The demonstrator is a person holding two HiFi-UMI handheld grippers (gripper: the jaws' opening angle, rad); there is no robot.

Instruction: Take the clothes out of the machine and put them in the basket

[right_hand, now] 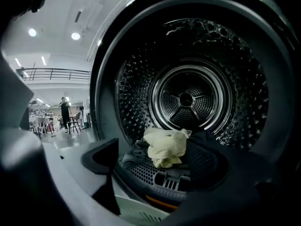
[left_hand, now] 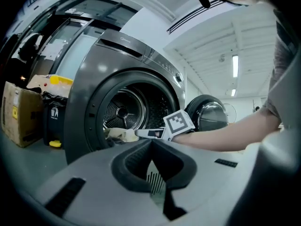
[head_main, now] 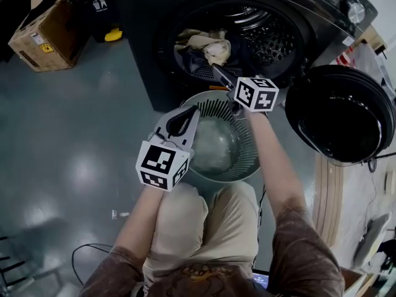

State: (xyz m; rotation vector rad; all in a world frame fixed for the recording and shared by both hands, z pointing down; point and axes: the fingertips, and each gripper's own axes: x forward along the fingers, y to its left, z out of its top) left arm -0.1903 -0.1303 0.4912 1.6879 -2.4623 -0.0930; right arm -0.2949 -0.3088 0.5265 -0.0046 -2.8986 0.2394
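Brown short-sleeved shirt point(head_main: 309, 252); beige trousers point(head_main: 204, 228); grey, black-padded left gripper point(head_main: 189, 112) and right gripper point(head_main: 218, 73).

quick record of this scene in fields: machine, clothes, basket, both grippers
machine: dark grey front-loading machine, its round door swung open
clothes: pale yellow cloth lying on dark garments at the front of the drum
basket: round grey slatted plastic basket on the floor in front of the opening
left gripper: jaws together, holding nothing, above the basket
right gripper: jaws apart, holding nothing, at the opening, facing the clothes
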